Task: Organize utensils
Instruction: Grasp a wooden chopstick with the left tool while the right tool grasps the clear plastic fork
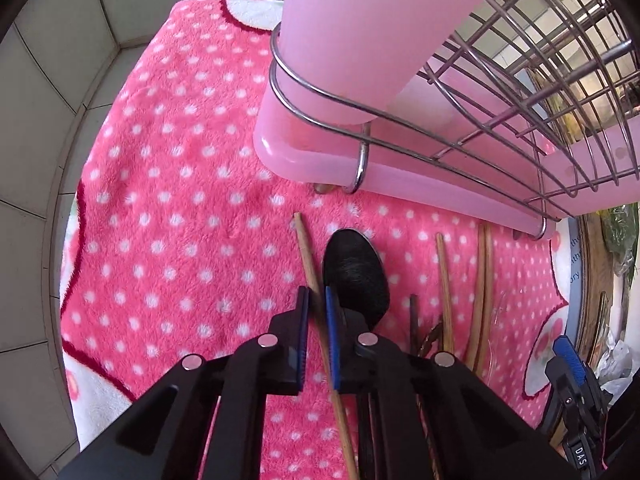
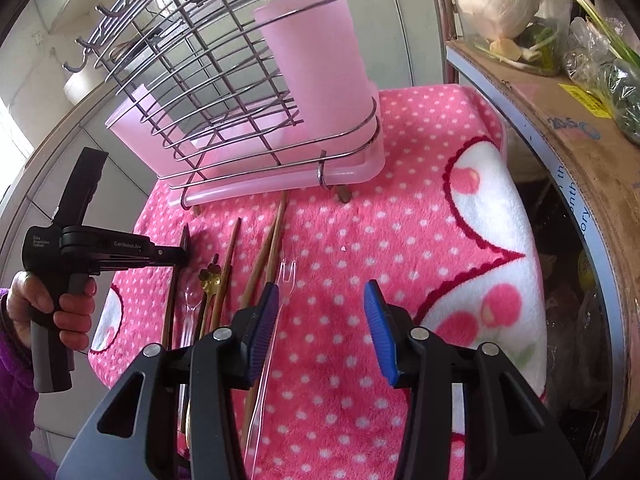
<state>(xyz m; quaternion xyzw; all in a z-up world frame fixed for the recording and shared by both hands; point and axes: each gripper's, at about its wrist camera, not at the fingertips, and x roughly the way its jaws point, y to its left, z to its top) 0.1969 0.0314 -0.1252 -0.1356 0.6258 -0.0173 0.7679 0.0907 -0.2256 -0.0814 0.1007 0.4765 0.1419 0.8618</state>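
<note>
— What's hard to see from where you stand?

— The wire rack (image 2: 224, 92) runs off the top of view, and its pink cup (image 2: 320, 64) hides the wall behind. Under the pink drip tray (image 1: 320, 164) only the stubs of the feet show. The cardboard box (image 2: 560, 112) to the right blocks whatever sits below it.

— And the utensils?

— They lie in a row on the polka-dot blanket (image 1: 180, 220), just in front of the rack. The left gripper (image 1: 318, 300) covers most of the black spoon (image 1: 354, 268); only its bowl shows. A clear plastic fork (image 2: 286, 276) barely reads against the fleece.

— The grippers?

— The left one is nearly closed around one wooden chopstick (image 1: 310, 264); whether the pads press it, I can't tell. The right gripper (image 2: 320, 304) hangs half open over the blanket, holding nothing, the fork running under its left finger.
</note>
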